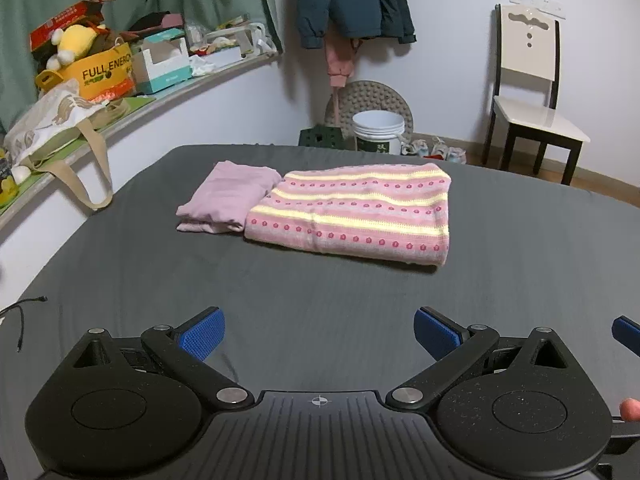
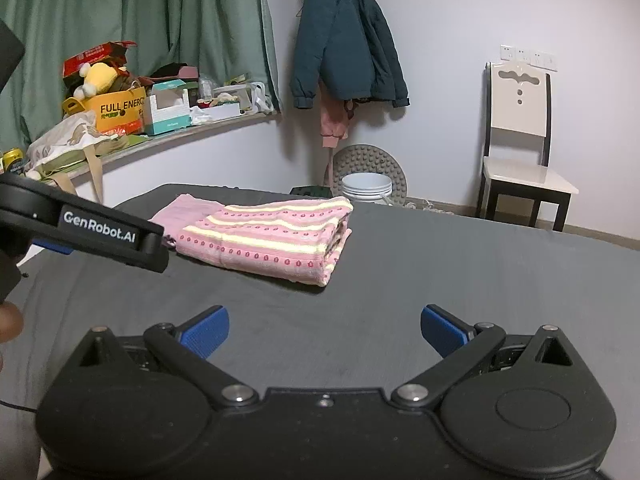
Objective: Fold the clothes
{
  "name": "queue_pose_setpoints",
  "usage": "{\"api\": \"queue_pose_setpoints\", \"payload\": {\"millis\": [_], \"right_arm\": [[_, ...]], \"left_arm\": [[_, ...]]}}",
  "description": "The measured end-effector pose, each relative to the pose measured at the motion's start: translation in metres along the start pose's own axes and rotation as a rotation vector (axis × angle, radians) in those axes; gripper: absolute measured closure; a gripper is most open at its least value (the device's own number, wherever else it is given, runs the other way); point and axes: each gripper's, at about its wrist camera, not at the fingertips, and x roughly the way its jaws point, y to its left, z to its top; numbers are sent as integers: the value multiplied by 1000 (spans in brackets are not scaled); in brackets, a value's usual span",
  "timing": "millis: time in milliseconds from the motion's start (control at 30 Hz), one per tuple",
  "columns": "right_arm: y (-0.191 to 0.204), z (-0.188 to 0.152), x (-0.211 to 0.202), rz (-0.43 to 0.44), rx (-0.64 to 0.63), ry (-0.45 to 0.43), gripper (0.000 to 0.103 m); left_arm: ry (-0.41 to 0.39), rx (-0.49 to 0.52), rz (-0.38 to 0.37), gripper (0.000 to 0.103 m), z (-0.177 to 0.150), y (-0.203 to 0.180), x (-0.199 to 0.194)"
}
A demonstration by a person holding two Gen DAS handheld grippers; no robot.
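Observation:
A folded pink garment with yellow stripes and red dots (image 1: 352, 212) (image 2: 276, 236) lies on the dark grey bed (image 1: 320, 288) (image 2: 440, 272). A smaller folded plain pink garment (image 1: 228, 200) (image 2: 180, 210) rests against its left side. My left gripper (image 1: 319, 334) hovers open over bare sheet, well short of both garments, with nothing between its blue pads. My right gripper (image 2: 325, 330) is open too, holding nothing, near the bed's front. In the right wrist view the left gripper's black body (image 2: 100, 236) crosses the left edge and hides part of the plain pink garment.
A cluttered shelf (image 1: 132, 100) with boxes, a plush toy and a tote bag runs along the left wall under green curtains. Beyond the bed stand a white bucket (image 1: 378, 132), a chair (image 1: 528, 92) and hanging jackets (image 1: 352, 0). A black cable (image 1: 20, 316) lies at the bed's left edge.

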Motion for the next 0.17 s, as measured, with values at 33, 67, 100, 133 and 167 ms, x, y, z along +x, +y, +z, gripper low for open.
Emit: {"api": "queue_pose_setpoints", "payload": {"millis": [33, 67, 100, 133, 167], "right_arm": [[0, 0, 0, -1, 2, 2, 0], [0, 1, 1, -2, 5, 5, 0], [-1, 0, 1, -3, 8, 6, 0], [-1, 0, 1, -4, 10, 6, 0], [-1, 0, 1, -6, 10, 6, 0]], "left_arm": [[2, 0, 0, 2, 0, 0, 0], [4, 1, 0, 2, 0, 0, 1], [6, 2, 0, 2, -1, 1, 1], [6, 4, -1, 2, -1, 1, 1], [6, 7, -2, 2, -1, 0, 1]]}}
